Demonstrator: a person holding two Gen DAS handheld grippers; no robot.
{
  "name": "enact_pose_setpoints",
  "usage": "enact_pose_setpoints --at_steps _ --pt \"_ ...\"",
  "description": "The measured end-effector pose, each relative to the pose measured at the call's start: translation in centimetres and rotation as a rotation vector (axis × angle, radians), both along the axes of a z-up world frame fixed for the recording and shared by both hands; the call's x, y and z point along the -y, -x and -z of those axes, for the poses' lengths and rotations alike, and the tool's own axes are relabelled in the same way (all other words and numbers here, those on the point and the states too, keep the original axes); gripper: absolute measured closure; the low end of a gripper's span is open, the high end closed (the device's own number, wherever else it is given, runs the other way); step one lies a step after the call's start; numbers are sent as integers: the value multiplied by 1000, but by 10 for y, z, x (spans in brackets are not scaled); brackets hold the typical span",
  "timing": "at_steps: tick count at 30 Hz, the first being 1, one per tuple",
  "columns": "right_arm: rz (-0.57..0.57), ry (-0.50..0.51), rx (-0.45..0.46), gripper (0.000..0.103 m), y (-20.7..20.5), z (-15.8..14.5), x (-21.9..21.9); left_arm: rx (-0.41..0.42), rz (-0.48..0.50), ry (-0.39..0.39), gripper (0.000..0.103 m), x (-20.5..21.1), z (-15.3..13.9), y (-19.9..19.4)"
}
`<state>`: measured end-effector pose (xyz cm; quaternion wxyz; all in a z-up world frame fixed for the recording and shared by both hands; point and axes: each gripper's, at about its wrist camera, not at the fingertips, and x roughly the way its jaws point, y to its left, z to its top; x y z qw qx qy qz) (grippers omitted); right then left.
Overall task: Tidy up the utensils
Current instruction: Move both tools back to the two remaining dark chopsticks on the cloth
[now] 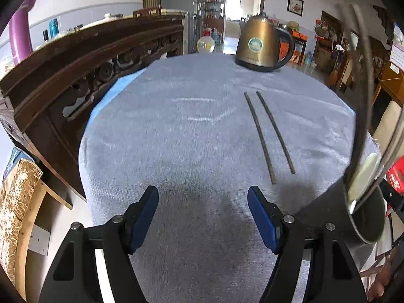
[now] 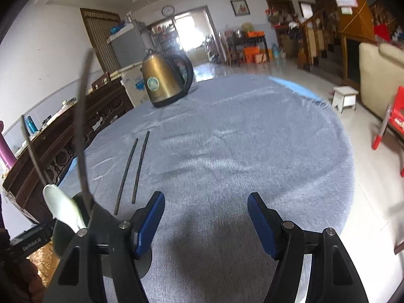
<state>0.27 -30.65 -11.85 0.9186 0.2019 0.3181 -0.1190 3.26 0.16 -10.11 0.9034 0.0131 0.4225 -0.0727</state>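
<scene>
Two dark chopsticks [image 1: 269, 133] lie side by side on the grey cloth of the round table [image 1: 197, 131], a little ahead and right of my open, empty left gripper [image 1: 203, 212]. In the right wrist view the chopsticks [image 2: 132, 171] lie ahead and left of my open, empty right gripper [image 2: 205, 217]. A dark cup [image 1: 366, 217] at the table's near edge holds a white spoon [image 1: 363, 176] and thin long utensils; it shows at the right gripper's left [image 2: 65, 237] with the spoon [image 2: 63, 209].
A brass electric kettle [image 1: 262, 45] stands at the table's far side, also in the right wrist view [image 2: 164, 80]. A dark carved wooden cabinet [image 1: 75, 70] runs along the table's left. A red chair [image 2: 394, 126] and a small white stool [image 2: 344, 98] stand on the floor to the right.
</scene>
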Motion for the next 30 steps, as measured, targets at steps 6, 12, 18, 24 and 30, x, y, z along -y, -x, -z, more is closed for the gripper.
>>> enact_pose_setpoints --at_steps 6,12,18,24,30 --pt "-61 -82 -70 31 -39 8 29 -60 -22 11 29 -9 4 -28" --pt "-195 -69 -128 33 -103 10 30 -88 -28 7 29 -6 -3 -69" --pt "-316 -71 -156 35 -179 7 25 -144 -28 -2 29 4 1 -118" --pt "-389 -105 -209 41 -257 3 15 -194 -48 20 29 7 6 -148" --pt "-485 -107 -324 57 -324 10 -20 -210 -67 21 29 8 6 -172"
